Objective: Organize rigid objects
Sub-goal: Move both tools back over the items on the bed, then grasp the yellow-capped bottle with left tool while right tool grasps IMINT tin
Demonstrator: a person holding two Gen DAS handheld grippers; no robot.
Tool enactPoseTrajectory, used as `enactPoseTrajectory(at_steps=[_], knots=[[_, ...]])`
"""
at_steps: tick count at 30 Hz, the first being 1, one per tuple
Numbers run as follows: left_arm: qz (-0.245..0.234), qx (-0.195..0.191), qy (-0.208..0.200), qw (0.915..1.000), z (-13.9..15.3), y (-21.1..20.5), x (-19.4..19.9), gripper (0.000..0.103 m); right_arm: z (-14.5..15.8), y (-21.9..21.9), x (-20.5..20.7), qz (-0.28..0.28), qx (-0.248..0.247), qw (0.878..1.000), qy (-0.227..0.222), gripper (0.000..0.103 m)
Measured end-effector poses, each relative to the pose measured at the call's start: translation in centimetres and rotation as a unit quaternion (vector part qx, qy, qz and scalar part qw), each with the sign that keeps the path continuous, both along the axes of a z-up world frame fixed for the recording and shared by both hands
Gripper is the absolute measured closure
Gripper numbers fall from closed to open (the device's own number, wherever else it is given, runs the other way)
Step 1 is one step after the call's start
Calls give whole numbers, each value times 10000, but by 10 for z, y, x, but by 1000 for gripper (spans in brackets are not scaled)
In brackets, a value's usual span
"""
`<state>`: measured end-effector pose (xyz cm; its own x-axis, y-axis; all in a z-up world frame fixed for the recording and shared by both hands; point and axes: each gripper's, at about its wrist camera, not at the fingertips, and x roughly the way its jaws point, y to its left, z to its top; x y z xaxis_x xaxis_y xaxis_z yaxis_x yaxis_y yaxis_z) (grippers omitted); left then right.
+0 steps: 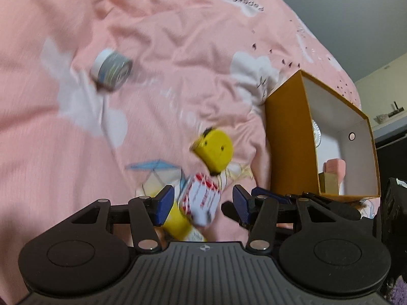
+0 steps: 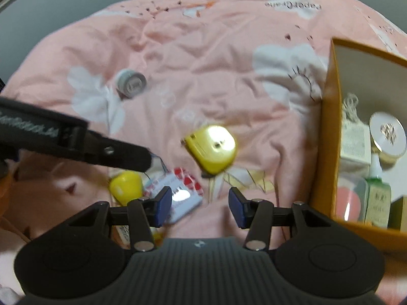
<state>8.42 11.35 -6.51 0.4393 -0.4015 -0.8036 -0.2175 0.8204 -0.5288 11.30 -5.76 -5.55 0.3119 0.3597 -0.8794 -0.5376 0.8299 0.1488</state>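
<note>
A yellow tape measure [image 1: 215,150] lies on the pink bedspread, also in the right wrist view [image 2: 213,148]. A red-and-white small box [image 1: 201,202] and a yellow bottle [image 1: 178,219] lie between my open left gripper's [image 1: 202,203] jaws. In the right wrist view the box [image 2: 182,193] and the yellow bottle [image 2: 126,184] sit by my open right gripper's [image 2: 199,204] left finger. A grey tape roll [image 1: 112,70] lies farther off, also in the right wrist view [image 2: 131,82]. An orange box [image 1: 290,137] stands on the right, holding several items.
The orange box [image 2: 328,139] holds a round tin [image 2: 388,134], a green bottle [image 2: 377,190] and small cartons. The left gripper's black body [image 2: 76,139] reaches in from the left. The right gripper [image 1: 292,200] shows low right. Pink bedspread [image 1: 178,50] covers everything.
</note>
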Motion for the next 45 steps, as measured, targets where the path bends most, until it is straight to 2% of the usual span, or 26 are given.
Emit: enactPoseTrajectory(at_steps=[3, 6, 8, 10, 12, 15, 20, 25, 29, 34, 39, 45], knots=[[189, -148, 92, 9997, -2, -2, -13, 43, -2, -4, -2, -87, 18, 9999, 59, 53], [186, 85, 139, 9997, -3, -10, -20, 43, -2, -8, -4, -129, 30, 9999, 38, 53], [217, 102, 303, 9993, -9, -10, -19, 49, -3, -9, -3, -142, 53, 9999, 70, 53], [307, 123, 446, 9985, -20, -9, -17, 62, -3, -10, -4, -148, 74, 9998, 80, 53], [406, 107, 503, 9979, -26, -7, -16, 70, -4, -11, -4, -145, 95, 9998, 70, 53], [527, 114, 513, 9972, -32, -7, -13, 70, -6, -12, -4, -156, 107, 9998, 98, 53], [781, 84, 296, 9965, -36, -7, -10, 70, -13, -10, -3, -81, 107, 9997, 180, 53], [661, 512, 67, 9965, -42, -17, 3, 70, -16, -4, -4, 71, 139, 9997, 172, 53], [601, 613, -21, 9963, -41, -20, 3, 72, -14, 1, -6, 182, 199, 9996, -43, 52], [617, 955, -236, 9932, -31, -23, -2, 73, -16, 11, -9, 513, 102, 9984, -226, 42], [614, 881, -201, 9940, -35, -20, -1, 73, -20, 28, -15, 1019, -449, 9906, -792, 39], [616, 773, -204, 9949, -39, -17, -1, 73, -32, 28, 1, 993, -288, 9937, -435, 39]])
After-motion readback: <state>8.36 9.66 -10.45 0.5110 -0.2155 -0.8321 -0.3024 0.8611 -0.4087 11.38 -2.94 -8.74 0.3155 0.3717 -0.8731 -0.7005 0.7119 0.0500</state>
